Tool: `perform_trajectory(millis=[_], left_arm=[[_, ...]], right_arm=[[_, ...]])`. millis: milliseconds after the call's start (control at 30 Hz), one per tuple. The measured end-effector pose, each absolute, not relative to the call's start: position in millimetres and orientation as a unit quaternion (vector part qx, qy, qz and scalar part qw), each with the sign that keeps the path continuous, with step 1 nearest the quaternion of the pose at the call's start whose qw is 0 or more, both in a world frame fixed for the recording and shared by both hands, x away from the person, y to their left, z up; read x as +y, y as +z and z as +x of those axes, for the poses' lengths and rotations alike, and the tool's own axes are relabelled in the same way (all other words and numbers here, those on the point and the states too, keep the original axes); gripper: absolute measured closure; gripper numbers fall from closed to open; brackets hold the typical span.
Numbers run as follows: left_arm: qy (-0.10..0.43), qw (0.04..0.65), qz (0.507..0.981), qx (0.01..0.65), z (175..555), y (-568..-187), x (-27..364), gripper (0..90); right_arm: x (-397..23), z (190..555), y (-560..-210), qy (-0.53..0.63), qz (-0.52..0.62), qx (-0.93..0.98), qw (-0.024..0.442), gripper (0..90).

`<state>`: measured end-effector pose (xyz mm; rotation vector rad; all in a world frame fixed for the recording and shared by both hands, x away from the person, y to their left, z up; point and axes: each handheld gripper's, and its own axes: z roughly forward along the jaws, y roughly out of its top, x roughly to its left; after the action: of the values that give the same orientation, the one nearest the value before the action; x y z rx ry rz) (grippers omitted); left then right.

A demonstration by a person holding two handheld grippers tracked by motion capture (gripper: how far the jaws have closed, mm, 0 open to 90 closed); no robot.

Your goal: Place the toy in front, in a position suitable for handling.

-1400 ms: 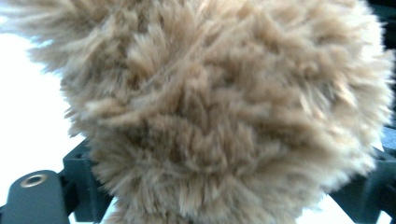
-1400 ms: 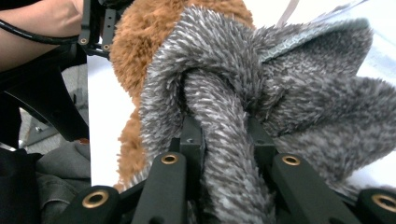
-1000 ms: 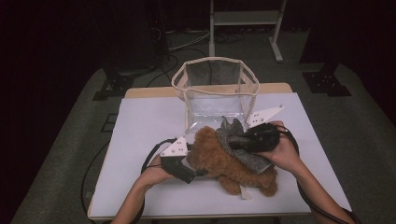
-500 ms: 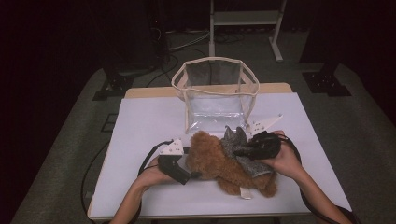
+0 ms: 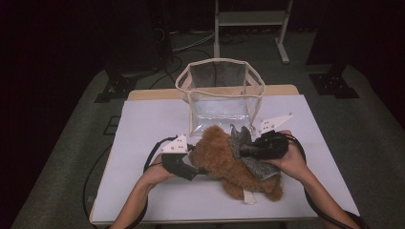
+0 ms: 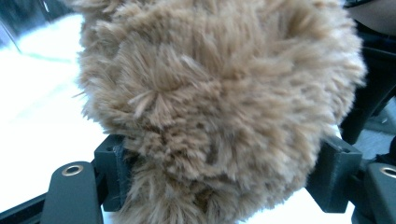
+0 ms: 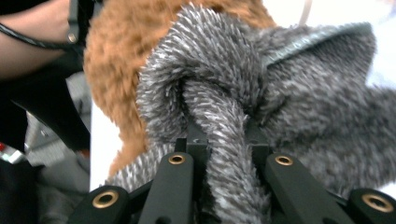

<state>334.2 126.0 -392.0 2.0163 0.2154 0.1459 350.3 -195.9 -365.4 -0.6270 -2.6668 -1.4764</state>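
we grip: left gripper (image 5: 198, 164) jaws just closing, pinching teddy (image 5: 224, 160) | right gripper (image 5: 244, 151) clamped on grey scarf (image 5: 241, 143) | done: both held | left: into bag (image 5: 219, 93)

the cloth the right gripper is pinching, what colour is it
Mottled grey and white fuzzy cloth, best seen in the right gripper view.

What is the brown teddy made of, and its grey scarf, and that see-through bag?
The brown teddy looks like soft plush: long, shaggy, matte fibres stand out in tufts. The grey scarf seems a fuzzy knit or fleece, with short grey-and-white flecked pile. The see-through bag appears to be clear, glossy plastic sheet with cream fabric-like edging; you can see the table through its walls.
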Motion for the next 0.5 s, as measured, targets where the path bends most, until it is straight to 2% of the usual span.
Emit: perform_trajectory(millis=[333,500], left_arm=[[0.147,0.527,0.836,0.048,328.3,-304.7,140.1,26.0],[0.157,0.508,0.846,0.035,324.9,-288.4,140.0,25.9]], right_arm=[[-182.0,354.1,-330.7,-0.559,-0.178,-0.81,0.02,78.9],[-179.0,350.3,-325.3,-0.567,-0.167,-0.806,0.027,78.8]])
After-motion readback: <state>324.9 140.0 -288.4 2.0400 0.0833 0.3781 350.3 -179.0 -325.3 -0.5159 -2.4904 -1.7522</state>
